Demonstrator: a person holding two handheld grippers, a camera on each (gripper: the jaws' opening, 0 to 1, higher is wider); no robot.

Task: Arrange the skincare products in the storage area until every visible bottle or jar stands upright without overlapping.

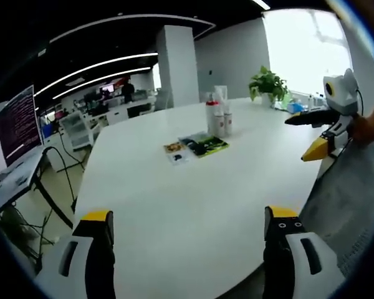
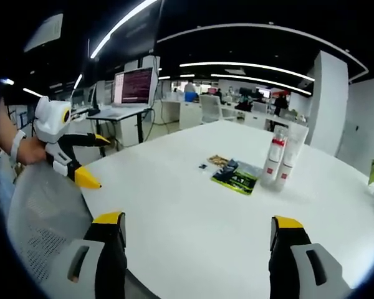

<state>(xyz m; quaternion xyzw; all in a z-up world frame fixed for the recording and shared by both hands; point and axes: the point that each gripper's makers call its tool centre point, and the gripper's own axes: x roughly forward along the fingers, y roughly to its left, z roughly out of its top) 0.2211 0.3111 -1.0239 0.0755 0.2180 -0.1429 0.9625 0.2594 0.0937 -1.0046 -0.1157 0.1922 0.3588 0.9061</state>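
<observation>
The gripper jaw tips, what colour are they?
Yellow tips on black jaws, clearest in the right gripper view.

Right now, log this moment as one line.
left gripper open | right gripper open | bottles upright on table | nothing held

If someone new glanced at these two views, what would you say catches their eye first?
Probably the big white table, almost bare, with a small cluster of upright skincare bottles near its middle and a green packet lying flat beside them. Next, both grippers, held open above the near edge: the left gripper and the right gripper.
</observation>
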